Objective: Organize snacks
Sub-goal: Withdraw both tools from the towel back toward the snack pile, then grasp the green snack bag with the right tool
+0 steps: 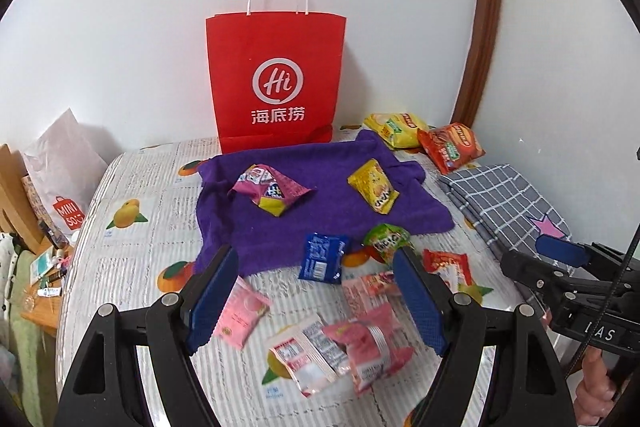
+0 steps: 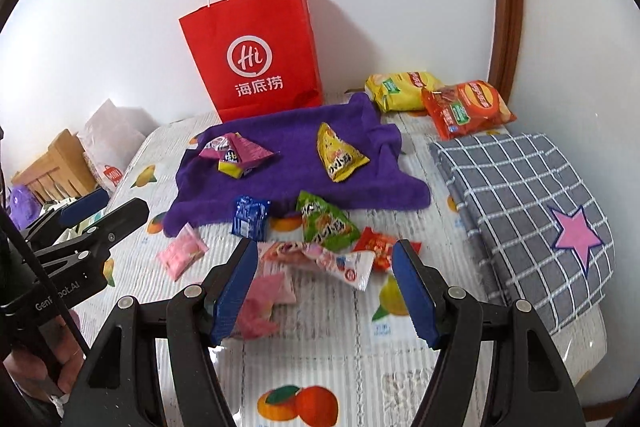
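Snack packets lie scattered on a bed. A purple towel [image 1: 320, 195] carries a pink-purple packet [image 1: 272, 187] and a yellow packet [image 1: 374, 185]. A blue packet [image 1: 322, 257], a green packet [image 1: 386, 241], a red packet [image 1: 448, 267] and several pink packets [image 1: 360, 343] lie in front of the towel. A red paper bag [image 1: 276, 83] stands upright at the wall. My left gripper [image 1: 316, 299] is open above the pink packets. My right gripper [image 2: 326, 291] is open above a pink-white packet [image 2: 320, 259], holding nothing.
A yellow chip bag [image 1: 394, 131] and an orange chip bag [image 1: 450, 147] lie at the back right. A folded grey checked blanket [image 2: 524, 211] with a pink star lies at the right. A bedside table [image 1: 40, 267] with clutter and a white Miniso bag [image 1: 64, 179] stand left.
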The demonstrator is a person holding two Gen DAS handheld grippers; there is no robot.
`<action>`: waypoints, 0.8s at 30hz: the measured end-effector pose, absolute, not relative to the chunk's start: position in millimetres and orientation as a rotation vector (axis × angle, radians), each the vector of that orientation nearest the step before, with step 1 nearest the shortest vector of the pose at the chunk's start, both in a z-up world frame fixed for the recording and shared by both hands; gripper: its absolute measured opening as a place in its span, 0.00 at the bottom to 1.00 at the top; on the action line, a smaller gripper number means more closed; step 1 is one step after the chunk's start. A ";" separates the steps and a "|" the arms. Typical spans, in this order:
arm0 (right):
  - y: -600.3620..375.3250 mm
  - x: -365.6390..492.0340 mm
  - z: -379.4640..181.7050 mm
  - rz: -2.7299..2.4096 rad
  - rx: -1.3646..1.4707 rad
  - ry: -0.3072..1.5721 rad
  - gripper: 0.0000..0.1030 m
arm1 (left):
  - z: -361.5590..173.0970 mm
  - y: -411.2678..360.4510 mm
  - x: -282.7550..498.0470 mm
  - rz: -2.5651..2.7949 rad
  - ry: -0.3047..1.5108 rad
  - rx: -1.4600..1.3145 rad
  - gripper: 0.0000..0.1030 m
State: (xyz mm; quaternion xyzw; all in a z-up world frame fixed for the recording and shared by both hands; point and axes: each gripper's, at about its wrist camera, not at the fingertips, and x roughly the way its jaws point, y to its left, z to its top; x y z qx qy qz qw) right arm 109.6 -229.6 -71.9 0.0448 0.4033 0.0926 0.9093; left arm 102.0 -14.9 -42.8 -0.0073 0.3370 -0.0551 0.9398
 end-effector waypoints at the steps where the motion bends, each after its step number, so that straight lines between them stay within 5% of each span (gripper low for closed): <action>1: -230.8 106.4 -72.0 0.188 0.093 0.829 0.67 | -43.1 -15.5 100.2 -0.112 0.688 -0.020 0.76; 24: -275.1 112.0 -127.7 0.081 0.105 0.881 0.67 | -75.0 19.5 112.5 -0.020 0.774 -0.079 0.76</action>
